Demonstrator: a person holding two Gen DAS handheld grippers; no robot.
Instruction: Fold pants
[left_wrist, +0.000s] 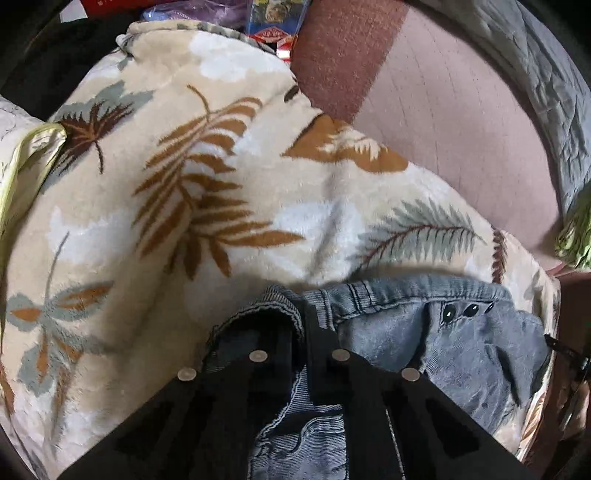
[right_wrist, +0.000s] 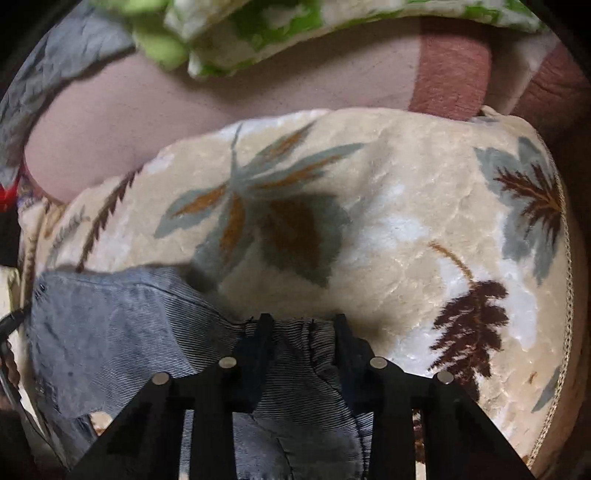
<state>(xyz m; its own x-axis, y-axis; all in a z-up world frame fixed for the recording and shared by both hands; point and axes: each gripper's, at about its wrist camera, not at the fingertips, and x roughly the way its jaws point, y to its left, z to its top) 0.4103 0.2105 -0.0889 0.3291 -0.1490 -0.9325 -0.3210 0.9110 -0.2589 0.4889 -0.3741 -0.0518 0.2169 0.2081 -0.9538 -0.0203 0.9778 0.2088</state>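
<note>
Blue-grey denim pants (left_wrist: 461, 343) lie on a cream leaf-patterned blanket (left_wrist: 184, 184), bunched at the near edge, with three dark buttons showing. My left gripper (left_wrist: 306, 321) is shut on the pants' waistband, the denim pinched between its black fingers. In the right wrist view the pants (right_wrist: 110, 332) spread to the left. My right gripper (right_wrist: 301, 325) has its jaws a little apart with a fold of the denim held between them, just above the blanket (right_wrist: 406, 221).
A pinkish sofa surface (left_wrist: 461, 129) lies beyond the blanket. A grey quilt (left_wrist: 546, 92) curves along the far right. A green-and-white cloth (right_wrist: 240, 33) lies at the back. Packages and clutter (left_wrist: 273, 22) sit at the far edge.
</note>
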